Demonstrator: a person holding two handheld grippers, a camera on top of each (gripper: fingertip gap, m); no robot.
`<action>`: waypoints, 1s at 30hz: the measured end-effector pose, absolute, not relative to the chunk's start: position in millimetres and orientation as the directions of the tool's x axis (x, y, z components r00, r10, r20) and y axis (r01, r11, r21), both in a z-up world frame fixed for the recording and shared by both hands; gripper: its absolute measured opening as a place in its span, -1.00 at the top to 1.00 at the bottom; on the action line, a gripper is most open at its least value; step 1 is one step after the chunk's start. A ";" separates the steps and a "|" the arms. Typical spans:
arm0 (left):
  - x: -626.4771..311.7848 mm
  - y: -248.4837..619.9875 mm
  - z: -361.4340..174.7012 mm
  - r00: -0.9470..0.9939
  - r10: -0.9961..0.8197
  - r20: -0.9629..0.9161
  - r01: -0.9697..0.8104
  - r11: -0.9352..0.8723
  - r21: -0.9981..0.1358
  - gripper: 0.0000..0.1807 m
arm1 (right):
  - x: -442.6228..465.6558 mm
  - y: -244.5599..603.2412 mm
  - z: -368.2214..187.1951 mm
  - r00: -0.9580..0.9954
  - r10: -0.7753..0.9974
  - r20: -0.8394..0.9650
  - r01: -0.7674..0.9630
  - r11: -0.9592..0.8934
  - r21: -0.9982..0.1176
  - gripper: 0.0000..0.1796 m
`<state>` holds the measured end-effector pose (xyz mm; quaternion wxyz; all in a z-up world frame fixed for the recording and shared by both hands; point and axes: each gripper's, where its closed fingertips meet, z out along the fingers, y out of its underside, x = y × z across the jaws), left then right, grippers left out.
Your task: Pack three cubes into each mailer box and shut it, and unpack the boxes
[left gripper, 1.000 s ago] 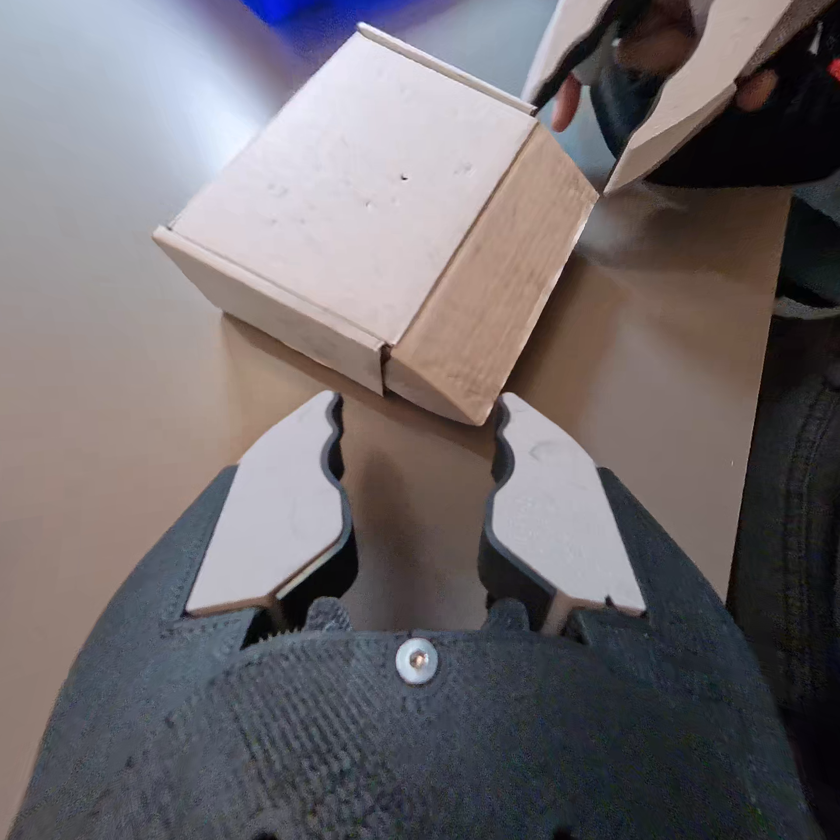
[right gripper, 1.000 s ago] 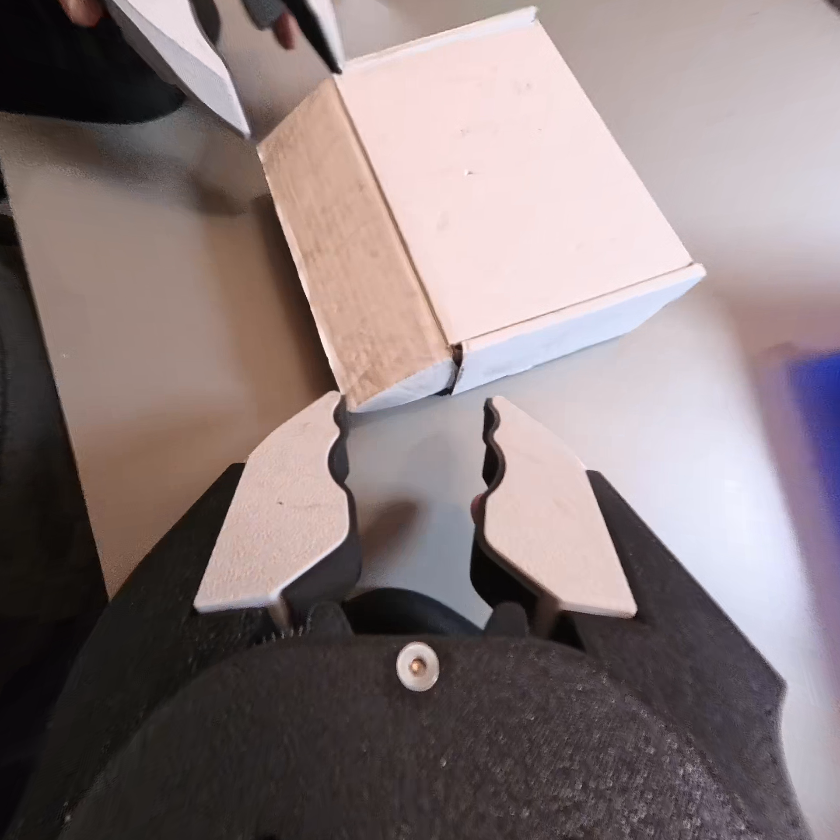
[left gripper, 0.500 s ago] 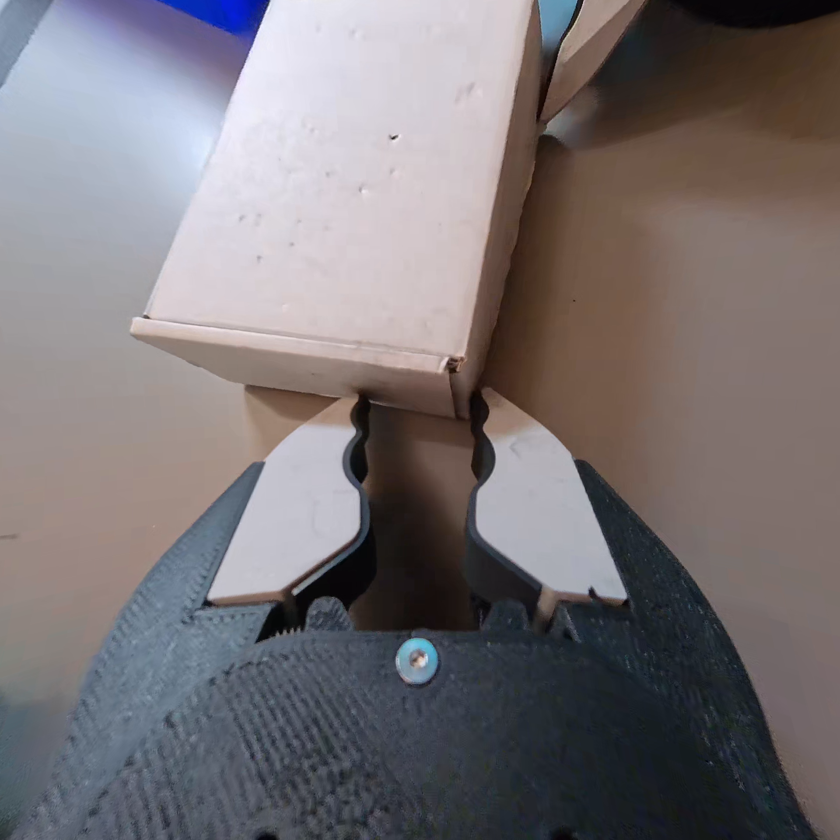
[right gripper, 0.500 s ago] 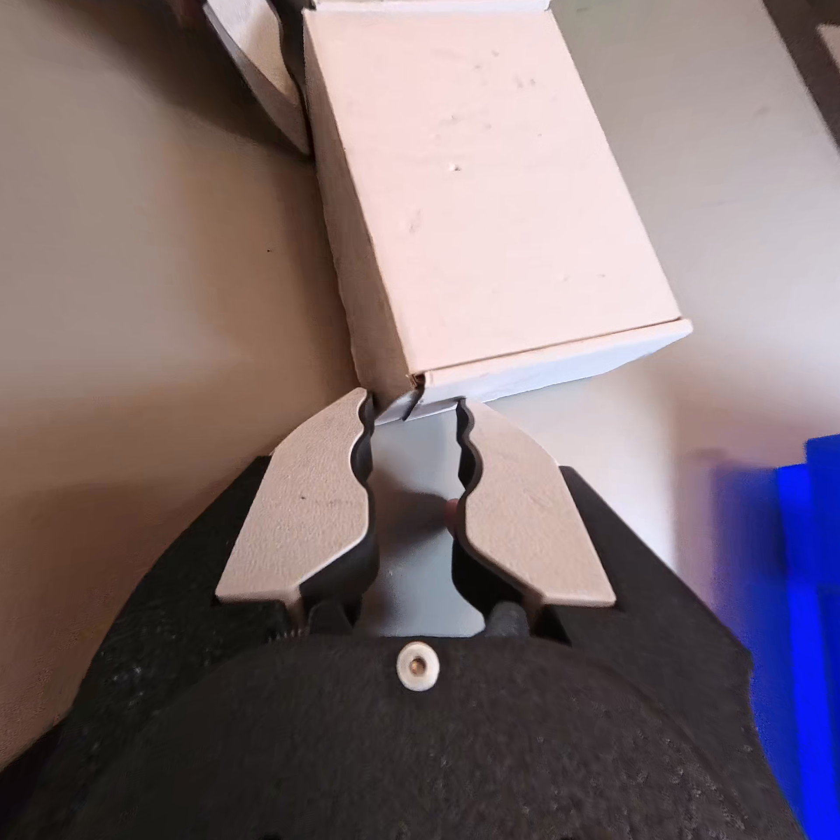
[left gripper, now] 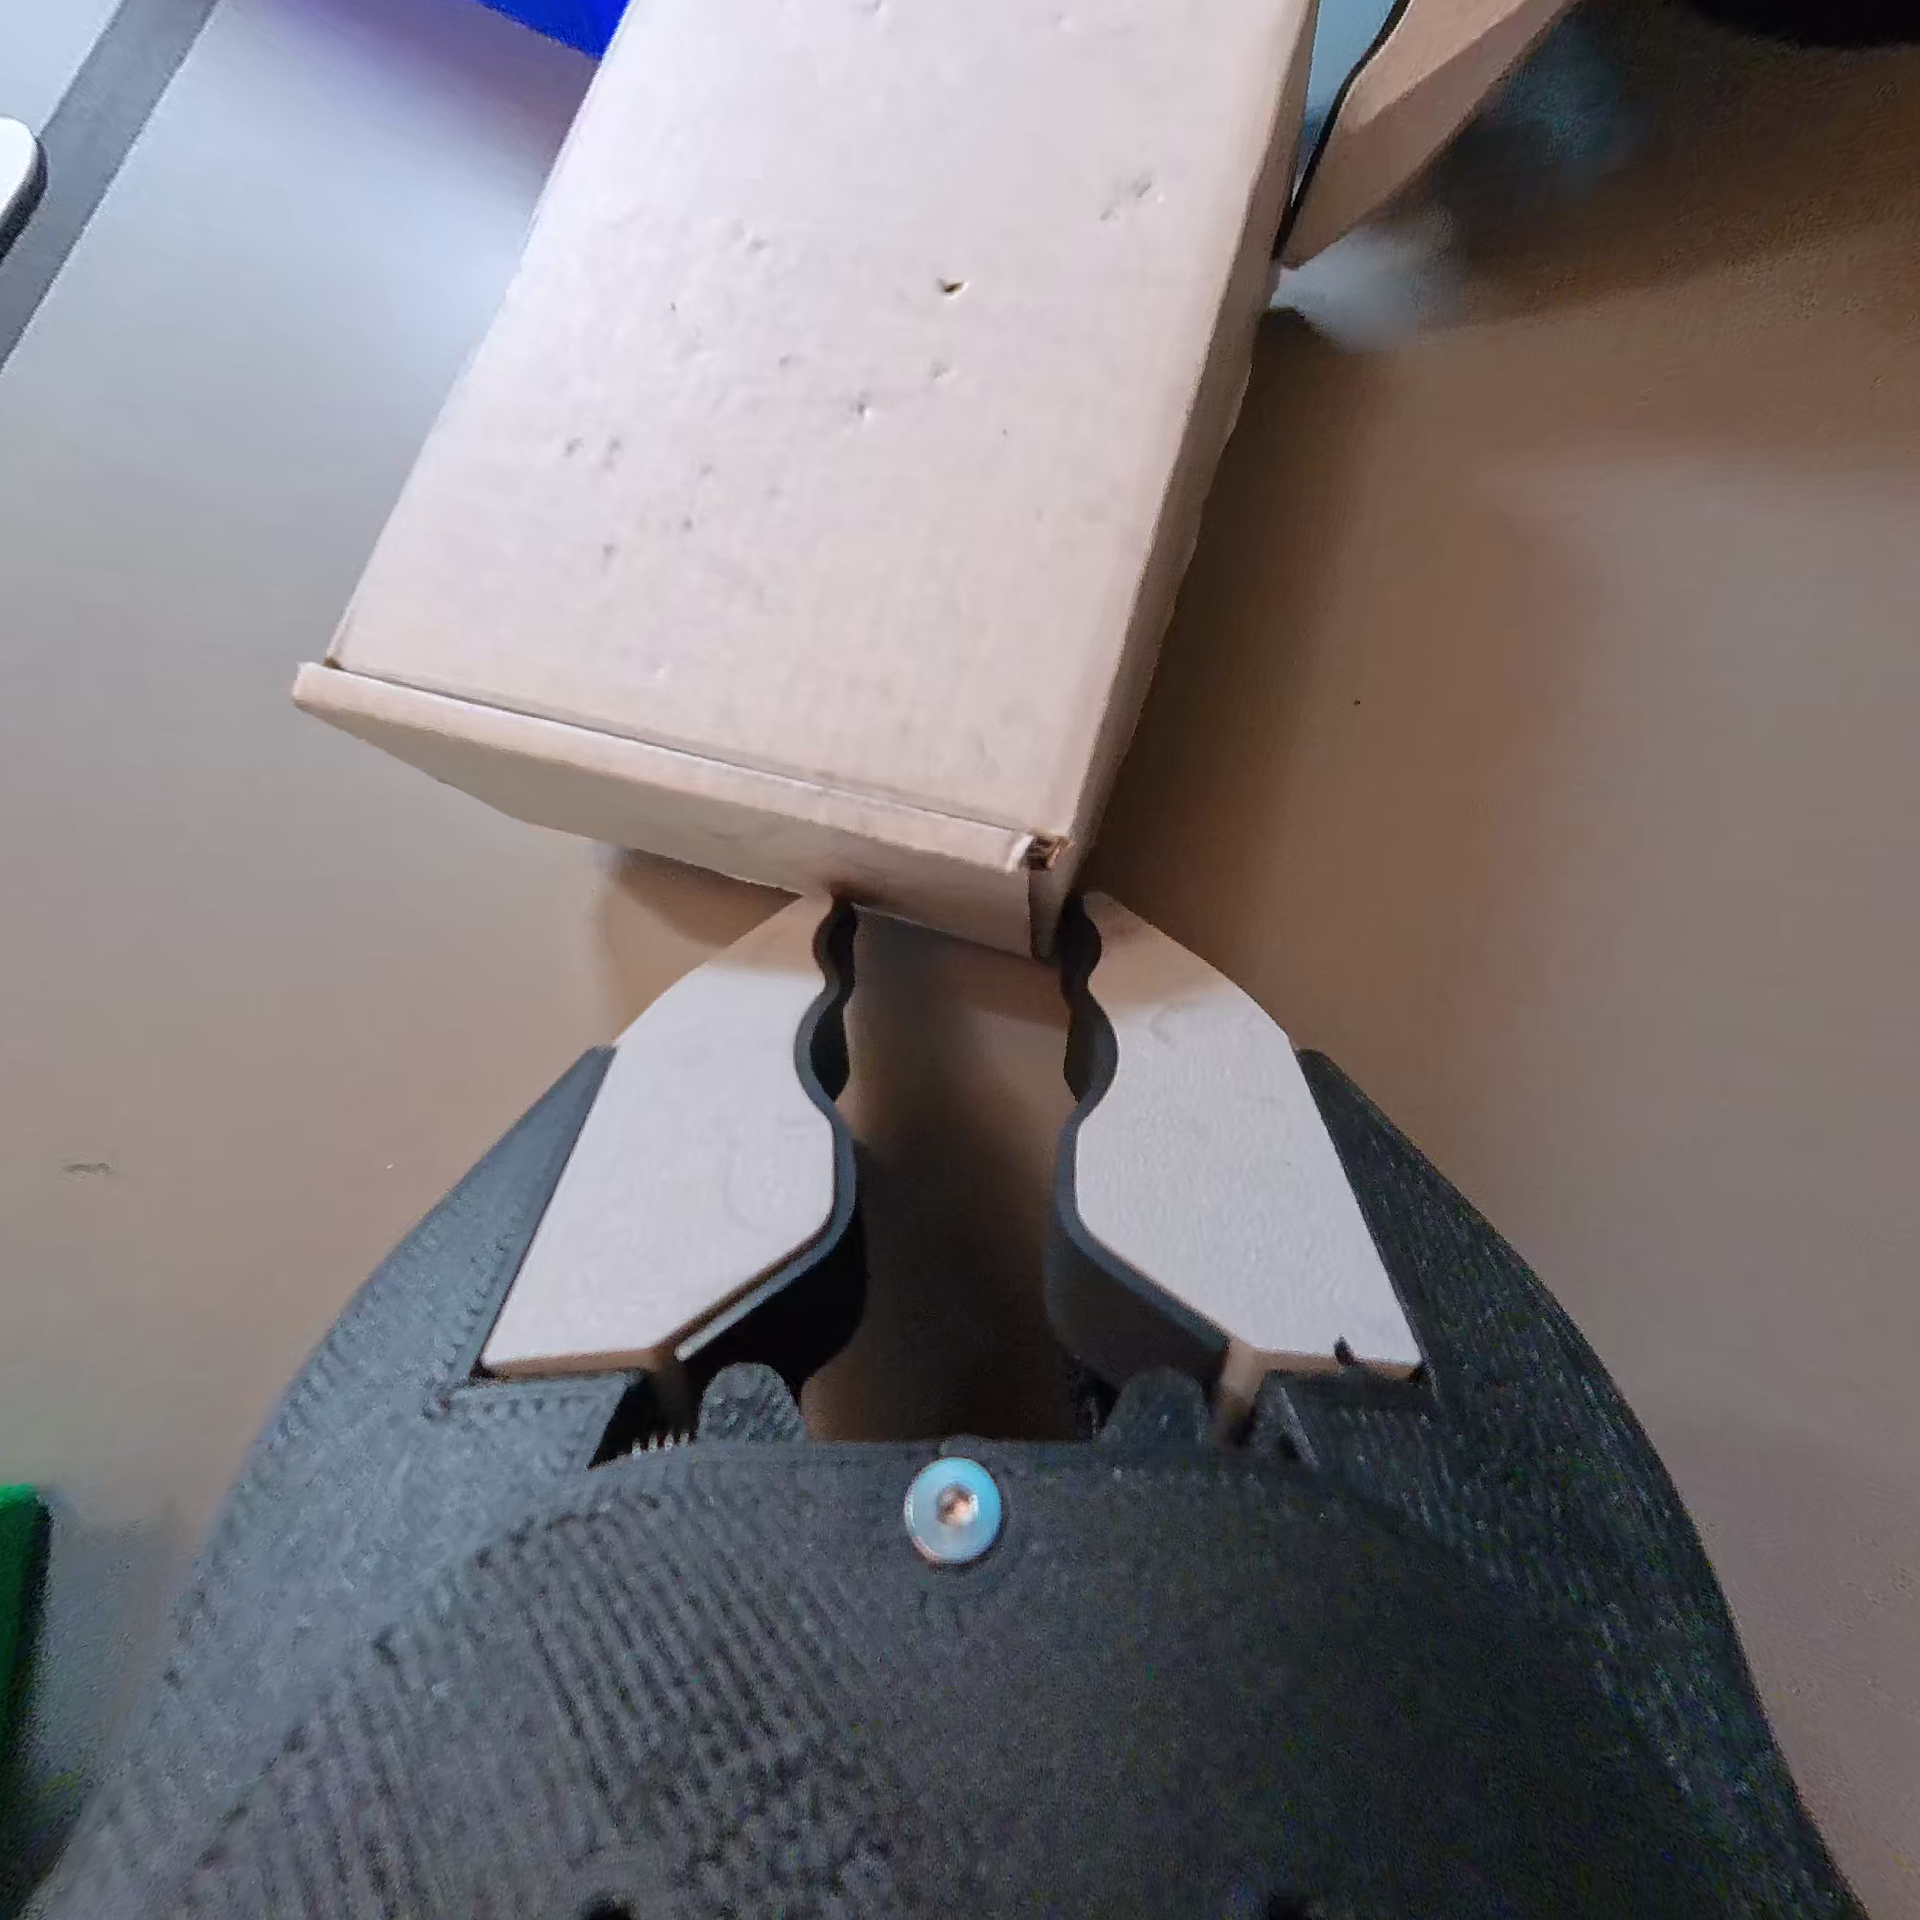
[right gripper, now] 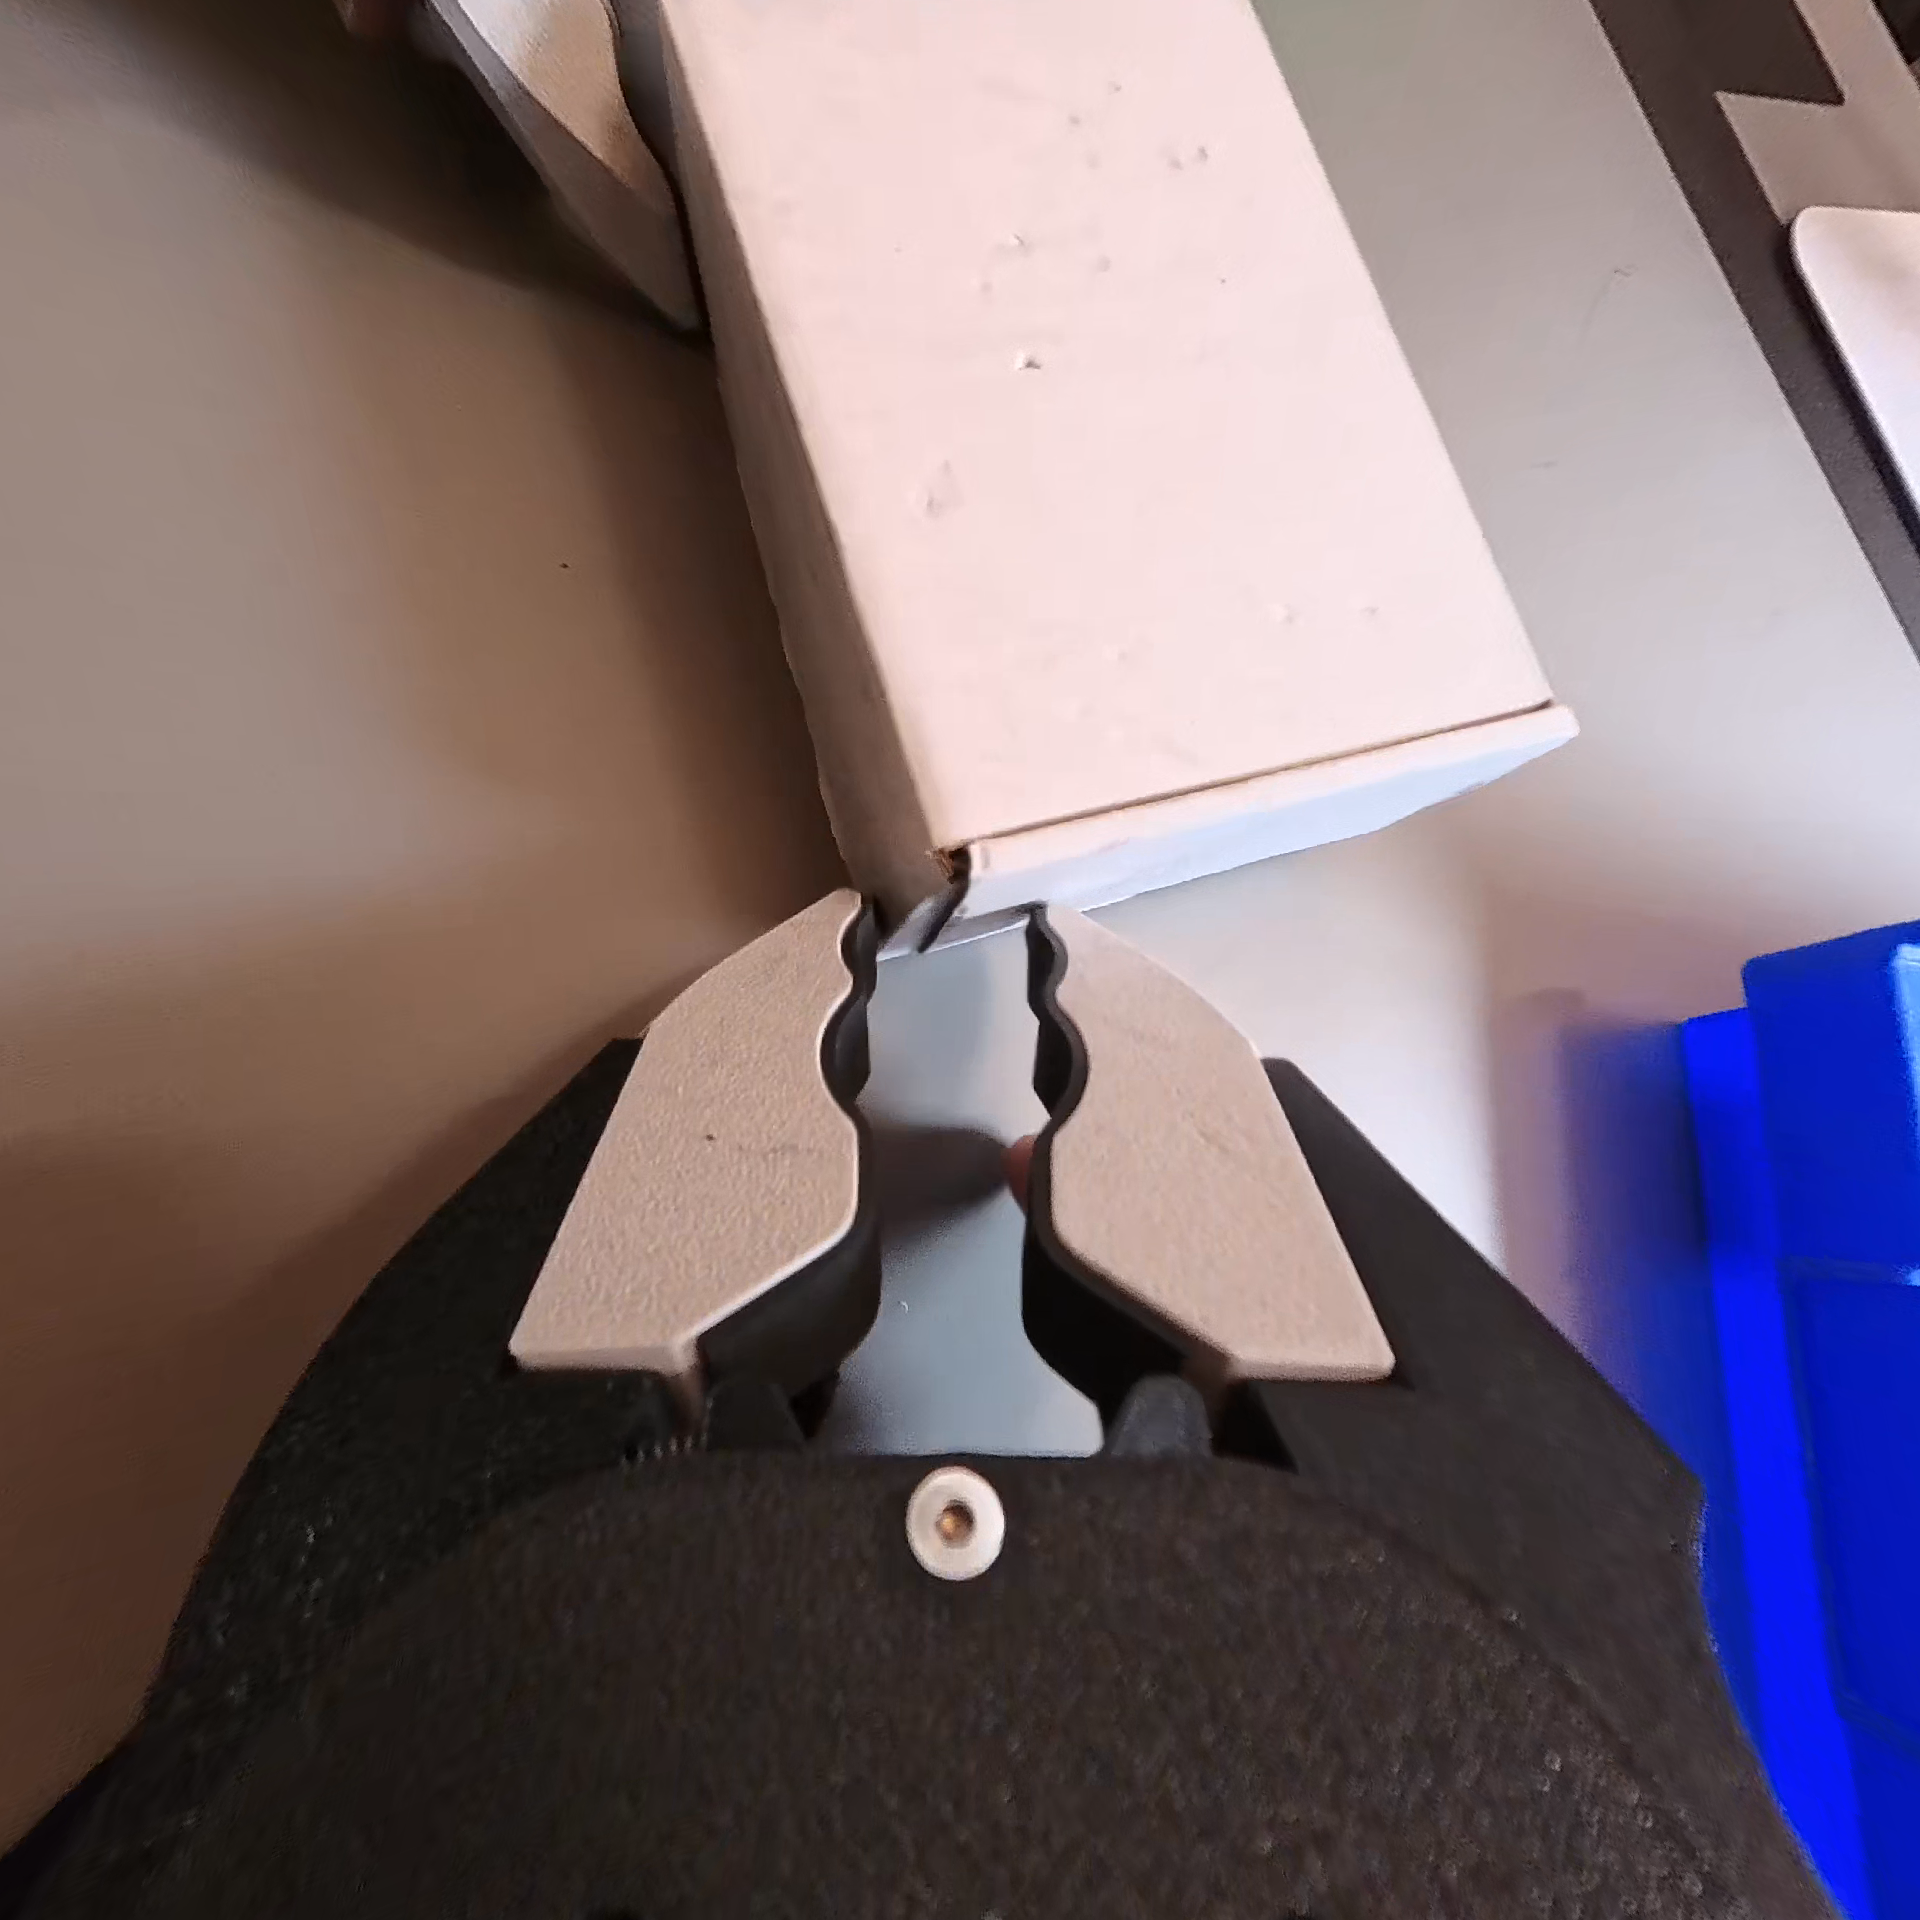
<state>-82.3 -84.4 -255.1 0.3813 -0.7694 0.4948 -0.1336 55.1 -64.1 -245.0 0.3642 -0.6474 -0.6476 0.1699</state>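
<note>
Mailer box (left gripper: 831,416) is sitting closed on the tan table (left gripper: 1507,831), squeezed end to end between both tools. Left gripper (left gripper: 951,925) and right gripper (right gripper: 951,914) each have their fingers spread apart, tips right at opposite box corners, gripping nothing.

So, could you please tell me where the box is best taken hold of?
Probably by its two short end walls, squeezed between both grippers, with the left gripper and right gripper each coming from the end it faces. The closed box lies flat and looks wider than either open gripper's gap, and its ends are flat and upright.
</note>
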 end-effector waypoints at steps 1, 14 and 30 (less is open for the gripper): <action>-82.0 -85.0 -254.1 0.478 -0.861 -0.172 -0.657 -0.221 -0.721 0.56 | 56.3 -64.5 -241.7 0.099 0.964 0.247 0.722 0.101 -0.684 0.67; -92.4 -89.2 -204.0 0.620 -0.778 -0.097 -0.422 -0.227 -0.878 0.29 | 5.0 -52.1 -192.3 -0.050 0.970 0.240 0.871 0.160 -0.464 -0.23; -94.4 -101.3 -192.2 0.626 -0.779 -0.050 -0.338 -0.213 -0.917 0.18 | -23.5 -44.3 -241.6 -0.306 0.945 0.113 0.939 0.319 -0.125 -0.40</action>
